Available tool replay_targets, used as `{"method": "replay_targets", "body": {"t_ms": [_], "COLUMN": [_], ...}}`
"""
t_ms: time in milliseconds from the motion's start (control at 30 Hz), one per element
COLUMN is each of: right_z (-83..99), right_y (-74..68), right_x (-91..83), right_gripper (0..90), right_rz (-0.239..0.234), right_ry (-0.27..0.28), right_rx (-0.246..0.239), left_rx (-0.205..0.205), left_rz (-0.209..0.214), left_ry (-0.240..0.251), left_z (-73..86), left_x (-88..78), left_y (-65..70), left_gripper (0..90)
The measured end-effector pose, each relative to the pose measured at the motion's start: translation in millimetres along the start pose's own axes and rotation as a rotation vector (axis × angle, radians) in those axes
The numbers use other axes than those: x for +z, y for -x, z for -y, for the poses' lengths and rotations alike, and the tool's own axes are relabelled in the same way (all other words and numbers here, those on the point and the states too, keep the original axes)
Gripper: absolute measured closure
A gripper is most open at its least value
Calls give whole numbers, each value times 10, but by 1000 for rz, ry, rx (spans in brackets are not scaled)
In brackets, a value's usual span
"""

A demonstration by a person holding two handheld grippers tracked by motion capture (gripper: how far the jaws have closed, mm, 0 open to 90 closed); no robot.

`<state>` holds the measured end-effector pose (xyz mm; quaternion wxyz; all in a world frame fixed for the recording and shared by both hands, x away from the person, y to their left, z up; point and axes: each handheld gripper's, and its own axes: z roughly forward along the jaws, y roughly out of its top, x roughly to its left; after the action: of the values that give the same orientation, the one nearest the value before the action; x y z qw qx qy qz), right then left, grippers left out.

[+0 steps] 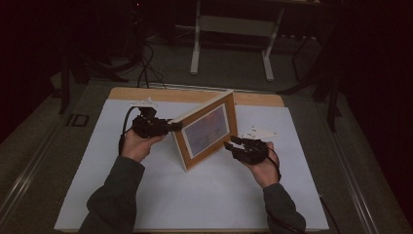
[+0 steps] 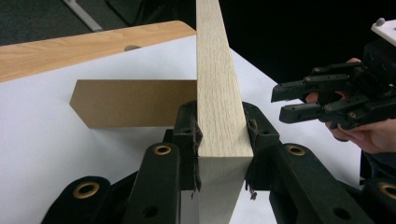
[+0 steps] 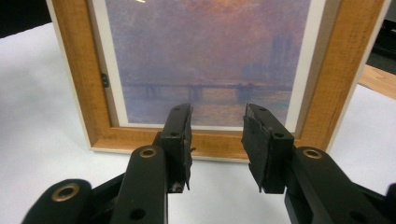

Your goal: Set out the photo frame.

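Nearest the high camera, the person's grey sleeves (image 1: 114,200) reach over the white sheet (image 1: 204,195) that covers the wooden table (image 1: 253,100), beyond which a white-legged desk frame (image 1: 233,27) stands on the floor. The wooden picture frame (image 1: 207,129) stands upright near the middle of the sheet, its brown cardboard back stand (image 2: 128,102) spread behind it. The left gripper (image 1: 173,126) pinches the frame's side edge between its pads, while the right gripper (image 1: 230,143) hangs just before the picture's face, jaws spread on nothing.
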<state>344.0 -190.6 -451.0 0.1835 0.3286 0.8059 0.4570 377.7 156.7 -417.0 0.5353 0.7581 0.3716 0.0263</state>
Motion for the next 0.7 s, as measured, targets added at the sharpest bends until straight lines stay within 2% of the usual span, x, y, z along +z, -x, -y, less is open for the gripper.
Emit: {"method": "replay_targets", "body": {"t_ms": [133,333,533,700], "right_z": [-4,-11,-20,-51], "right_y": [30,80,143,178], "right_x": [-14,-20,0,6], "right_gripper": [615,609,599,598], "right_rz": [8,16,26,32], "right_ry": [4,7,6,12], "right_rx": [11,27,56,65], "left_rx": [11,50,54,72], "left_rz": [8,28,49,86], "left_ry": [-10,-35,-37,-42], "left_z": [-14,-56,-61,-72], "left_x": [-1,-19,-27,-18], "left_y": [-14,-45,-95,-120], "left_gripper": [719,720,721,721]}}
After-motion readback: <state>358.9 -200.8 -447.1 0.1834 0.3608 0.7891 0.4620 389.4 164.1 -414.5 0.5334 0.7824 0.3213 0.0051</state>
